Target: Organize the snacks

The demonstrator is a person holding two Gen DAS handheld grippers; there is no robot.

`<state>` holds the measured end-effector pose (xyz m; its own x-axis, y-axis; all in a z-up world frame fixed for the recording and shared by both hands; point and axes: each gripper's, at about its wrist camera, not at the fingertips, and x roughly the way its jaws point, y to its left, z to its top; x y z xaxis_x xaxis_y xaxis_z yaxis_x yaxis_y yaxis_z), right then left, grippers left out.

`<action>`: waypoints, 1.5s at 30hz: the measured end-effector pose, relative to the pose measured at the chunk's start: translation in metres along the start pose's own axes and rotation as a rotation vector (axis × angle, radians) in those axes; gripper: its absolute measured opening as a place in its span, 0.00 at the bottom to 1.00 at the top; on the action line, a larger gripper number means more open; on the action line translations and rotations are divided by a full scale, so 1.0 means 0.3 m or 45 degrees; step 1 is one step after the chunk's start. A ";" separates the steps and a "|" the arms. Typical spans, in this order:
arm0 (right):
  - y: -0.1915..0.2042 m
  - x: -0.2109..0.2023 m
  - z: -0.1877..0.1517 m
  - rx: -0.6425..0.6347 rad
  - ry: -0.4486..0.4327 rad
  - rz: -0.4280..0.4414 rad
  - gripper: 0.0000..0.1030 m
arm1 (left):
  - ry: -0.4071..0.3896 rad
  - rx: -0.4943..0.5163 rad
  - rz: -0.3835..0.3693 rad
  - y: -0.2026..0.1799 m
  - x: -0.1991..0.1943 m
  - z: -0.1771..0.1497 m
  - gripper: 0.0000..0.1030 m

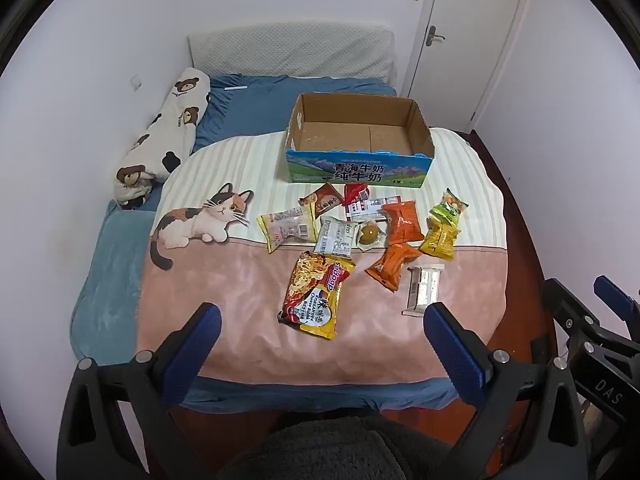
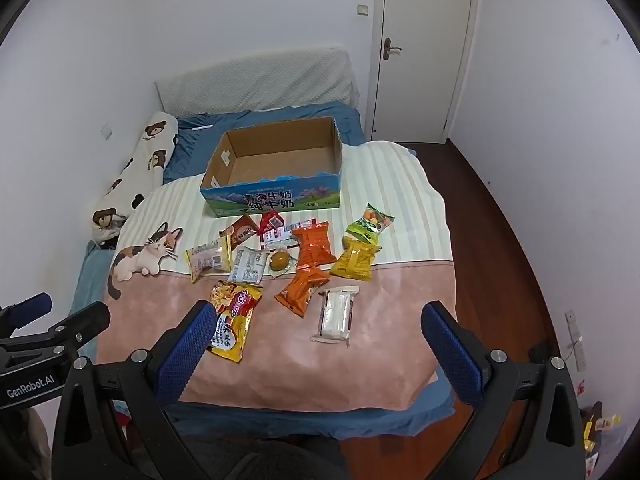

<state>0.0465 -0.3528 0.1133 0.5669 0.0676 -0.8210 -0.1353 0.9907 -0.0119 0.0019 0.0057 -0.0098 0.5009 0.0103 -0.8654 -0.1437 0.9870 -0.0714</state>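
Note:
Several snack packets lie on a blanket on the bed: a yellow-red noodle packet [image 1: 316, 294] [image 2: 234, 320], two orange packets [image 1: 402, 222] [image 2: 314, 244], a yellow packet [image 1: 440, 238] [image 2: 356, 262], a clear white packet [image 1: 424, 290] [image 2: 336, 314]. An empty open cardboard box [image 1: 360, 160] [image 2: 276, 196] stands behind them. My left gripper [image 1: 322, 324] is open and empty, above the blanket's near edge. My right gripper [image 2: 320, 322] is open and empty, also short of the snacks. The right gripper shows at the right edge of the left wrist view [image 1: 592, 320].
A cat-print blanket [image 1: 200, 220] [image 2: 144, 256] covers the blue bed. A bear-print pillow [image 1: 168, 132] [image 2: 136, 176] lies along the left wall. A padded headboard [image 1: 288, 50] and a white door [image 1: 464, 40] [image 2: 424, 48] stand behind. Dark wood floor [image 2: 508, 240] runs on the right.

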 end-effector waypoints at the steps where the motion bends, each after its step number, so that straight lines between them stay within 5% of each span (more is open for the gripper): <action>1: -0.001 0.003 0.000 -0.001 0.000 0.004 1.00 | -0.001 0.000 -0.001 0.003 0.000 0.000 1.00; 45: -0.016 -0.018 0.006 0.004 -0.018 0.018 1.00 | -0.014 0.027 -0.007 -0.019 -0.040 0.014 1.00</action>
<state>0.0455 -0.3577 0.1189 0.5764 0.0834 -0.8129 -0.1408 0.9900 0.0017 0.0004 0.0006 0.0032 0.5113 0.0063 -0.8594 -0.1224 0.9903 -0.0656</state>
